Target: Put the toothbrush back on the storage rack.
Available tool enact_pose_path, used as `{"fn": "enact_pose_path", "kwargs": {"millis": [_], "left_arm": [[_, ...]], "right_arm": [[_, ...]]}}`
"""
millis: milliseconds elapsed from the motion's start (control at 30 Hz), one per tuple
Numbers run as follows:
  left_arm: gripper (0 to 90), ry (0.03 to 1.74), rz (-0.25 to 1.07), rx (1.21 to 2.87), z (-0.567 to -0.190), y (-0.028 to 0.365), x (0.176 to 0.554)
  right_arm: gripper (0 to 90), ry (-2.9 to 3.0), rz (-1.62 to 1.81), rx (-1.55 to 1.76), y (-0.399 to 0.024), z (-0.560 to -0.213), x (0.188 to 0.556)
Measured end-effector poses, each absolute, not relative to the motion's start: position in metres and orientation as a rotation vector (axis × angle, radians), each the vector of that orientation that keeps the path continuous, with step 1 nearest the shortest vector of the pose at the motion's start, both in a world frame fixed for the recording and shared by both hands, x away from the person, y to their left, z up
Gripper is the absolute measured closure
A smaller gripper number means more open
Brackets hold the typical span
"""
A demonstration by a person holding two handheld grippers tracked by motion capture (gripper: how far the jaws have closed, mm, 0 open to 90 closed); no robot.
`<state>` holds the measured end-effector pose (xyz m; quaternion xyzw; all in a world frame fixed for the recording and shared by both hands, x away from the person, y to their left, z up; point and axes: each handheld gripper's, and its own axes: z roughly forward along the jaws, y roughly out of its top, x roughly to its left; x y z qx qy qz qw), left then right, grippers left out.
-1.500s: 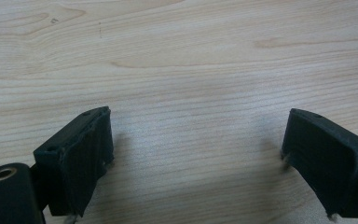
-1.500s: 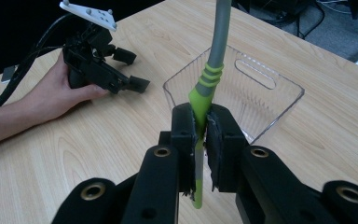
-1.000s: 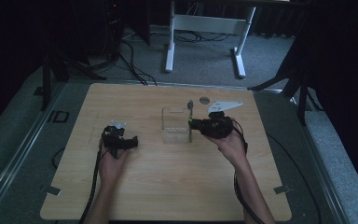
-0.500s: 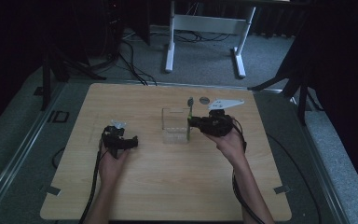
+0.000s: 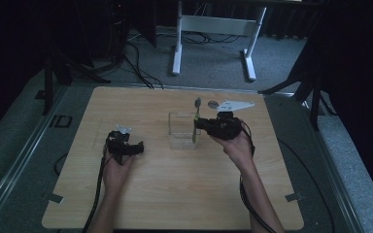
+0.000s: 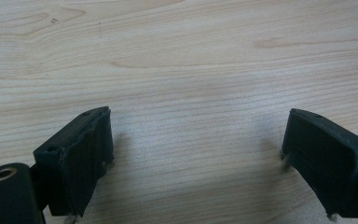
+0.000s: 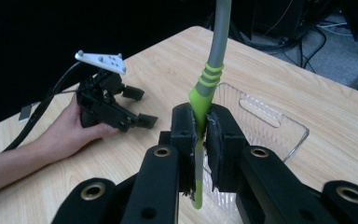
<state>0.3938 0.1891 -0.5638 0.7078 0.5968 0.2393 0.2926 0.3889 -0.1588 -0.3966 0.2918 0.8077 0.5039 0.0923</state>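
Observation:
A utensil point(image 5: 194, 127) with a lime-green handle and a grey stem stands nearly upright at the right wall of a clear plastic container point(image 5: 173, 130) in the middle of the table. My right gripper point(image 5: 198, 125) is shut on the green handle point(image 7: 200, 95); the utensil's lower tip point(image 7: 196, 200) hangs below the jaws, beside the container point(image 7: 270, 123). My left gripper point(image 5: 139, 147) rests on the wood to the container's left, open, with bare table between its jaws point(image 6: 196, 140). In the right gripper view the left gripper point(image 7: 142, 107) lies in a hand.
A small round grey object point(image 5: 212, 103) lies on the table behind the container. The wooden table point(image 5: 175, 194) has free surface at the front. White stand legs point(image 5: 177, 46) and cables lie on the floor beyond the far edge.
The right gripper and its utensil have shifted only slightly beside the container. The left gripper has not moved.

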Motion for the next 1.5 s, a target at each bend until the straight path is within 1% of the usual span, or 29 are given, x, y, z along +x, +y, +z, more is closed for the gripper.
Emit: {"fn": "enact_pose_path", "kwargs": {"millis": [700,1500], "left_arm": [[9.2,1.589,0.637,1.887,-0.564,0.189,0.394],[9.2,1.589,0.638,1.888,-0.564,0.189,0.394]], "right_arm": [[81.8,2.343,1.513,0.883,-0.157,-0.393,0.396],[81.8,2.304,1.455,0.919,-0.154,-0.404,0.412]]}}
